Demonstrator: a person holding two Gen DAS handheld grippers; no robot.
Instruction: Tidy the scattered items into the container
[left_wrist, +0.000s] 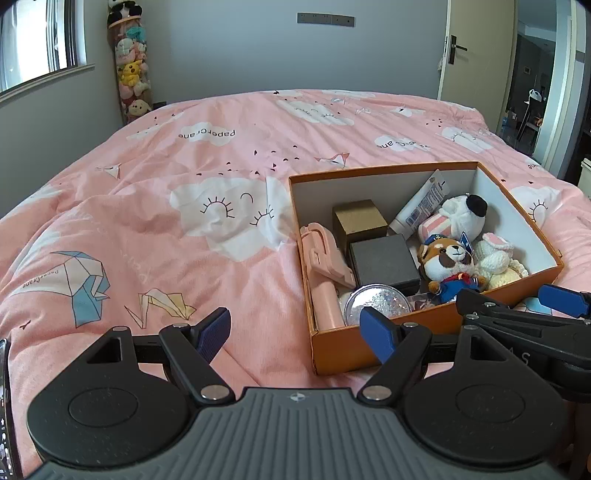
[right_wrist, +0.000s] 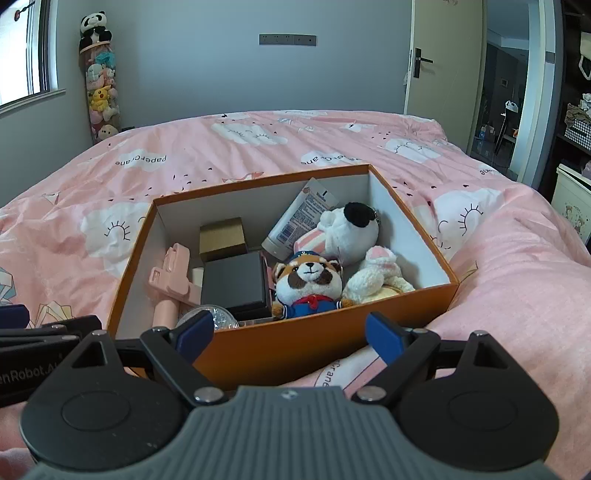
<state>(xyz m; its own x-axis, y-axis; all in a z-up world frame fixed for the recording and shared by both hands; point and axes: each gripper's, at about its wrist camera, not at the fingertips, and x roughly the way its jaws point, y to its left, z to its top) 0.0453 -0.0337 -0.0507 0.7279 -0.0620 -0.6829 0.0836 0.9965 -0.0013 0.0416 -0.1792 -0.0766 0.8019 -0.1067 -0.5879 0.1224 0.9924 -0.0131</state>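
Observation:
An orange box (left_wrist: 417, 325) (right_wrist: 295, 343) sits on the pink bed. Inside lie a red panda plush (left_wrist: 448, 264) (right_wrist: 308, 282), a white dog plush (left_wrist: 461, 214) (right_wrist: 351, 229), a cream knitted toy (right_wrist: 376, 277), a white tube (left_wrist: 421, 206) (right_wrist: 299, 221), a gold box (left_wrist: 360, 221) (right_wrist: 222, 238), a black box (left_wrist: 384, 262) (right_wrist: 236, 280), a pink gadget (left_wrist: 327, 258) (right_wrist: 171, 280) and a glitter disc (left_wrist: 376, 302). My left gripper (left_wrist: 299, 332) is open and empty at the box's near left corner. My right gripper (right_wrist: 290, 334) is open and empty at the box's near wall; it also shows in the left wrist view (left_wrist: 517, 299).
The pink patterned duvet (left_wrist: 166, 221) (right_wrist: 517, 277) covers the whole bed around the box. A tall holder of plush toys (left_wrist: 131, 70) (right_wrist: 99, 81) stands in the far left corner. An open door (right_wrist: 443, 62) is at the far right, with shelves (right_wrist: 576, 129) beside the bed.

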